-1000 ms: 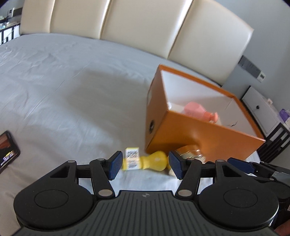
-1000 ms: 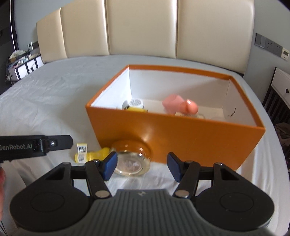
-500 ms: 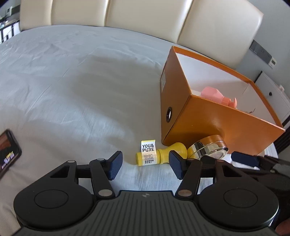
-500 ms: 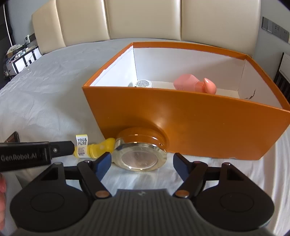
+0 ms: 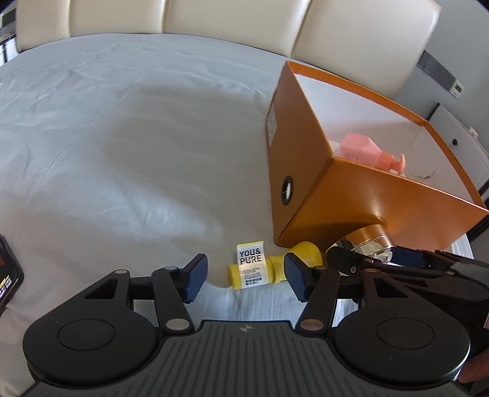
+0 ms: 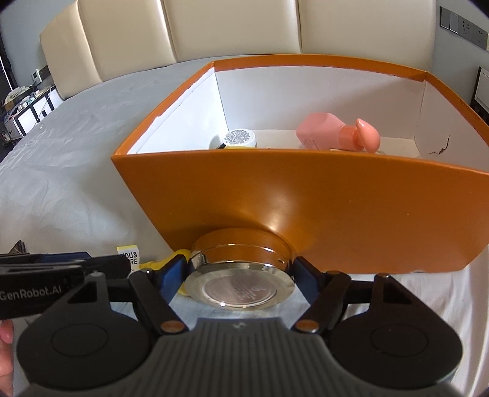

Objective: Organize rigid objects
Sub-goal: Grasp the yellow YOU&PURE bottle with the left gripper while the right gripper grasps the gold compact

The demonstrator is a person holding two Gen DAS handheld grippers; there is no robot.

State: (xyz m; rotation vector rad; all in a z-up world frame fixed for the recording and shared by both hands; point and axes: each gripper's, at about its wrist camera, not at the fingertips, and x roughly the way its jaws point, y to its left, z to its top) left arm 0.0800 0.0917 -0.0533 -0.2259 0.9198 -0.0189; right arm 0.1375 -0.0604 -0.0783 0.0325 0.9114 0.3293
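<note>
Grey bed [image 5: 122, 128], cream headboard [image 6: 232, 27] behind.
Orange box [image 6: 305, 207]: on the bed, open-topped; holds a pink bottle [image 6: 336, 131] on its side and a white jar [image 6: 240, 138].
Tin [image 6: 241, 285]: round, metallic, touching the box's front wall; right claw [image 6: 241, 281] has a pad at each side of it, grasp not confirmed.
Yellow bottle [image 5: 266, 270]: lying on the bed beside the tin, by the box's corner; left claw [image 5: 244, 279] released, fingers spread before it, apart from it.

Ahead of the right gripper [image 6: 241, 282], the orange box [image 6: 305, 213] wall blocks passage; the round tin [image 6: 241, 287] fills its jaws; bare bedsheet [image 5: 122, 152] lies open left of the left gripper [image 5: 244, 278].
</note>
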